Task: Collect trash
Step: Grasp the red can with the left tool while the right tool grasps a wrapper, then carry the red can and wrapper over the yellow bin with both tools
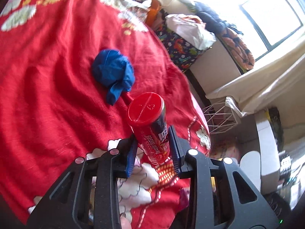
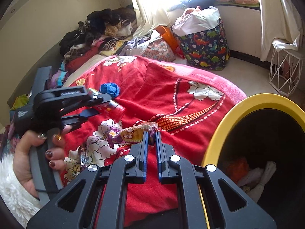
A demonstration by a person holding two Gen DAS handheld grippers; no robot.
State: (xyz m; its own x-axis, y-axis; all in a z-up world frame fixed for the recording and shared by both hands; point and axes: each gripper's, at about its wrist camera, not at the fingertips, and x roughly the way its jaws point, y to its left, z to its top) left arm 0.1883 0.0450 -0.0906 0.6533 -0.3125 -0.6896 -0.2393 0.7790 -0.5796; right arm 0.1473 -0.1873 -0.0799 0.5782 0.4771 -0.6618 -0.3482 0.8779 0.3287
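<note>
Over the red floral blanket (image 1: 57, 72), left gripper (image 1: 152, 145) clenched round a red-capped snack tube (image 1: 147, 118), right gripper (image 2: 151, 145) pinching a purple snack wrapper (image 2: 124, 134) near the blanket's edge beside a yellow-rimmed bin (image 2: 225, 122), blue crumpled wad (image 1: 112, 72) lying mid-blanket.

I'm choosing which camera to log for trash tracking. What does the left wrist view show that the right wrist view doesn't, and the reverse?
Only the left wrist view: the red lid of the tube held in the left claw.

Only the right wrist view: the yellow-rimmed bin with trash inside, the snack wrapper pinched by the right claw, and the hand gripping the left tool.

Both: red blanket, crumpled blue ball, dinosaur-print bag, white wire stand.
</note>
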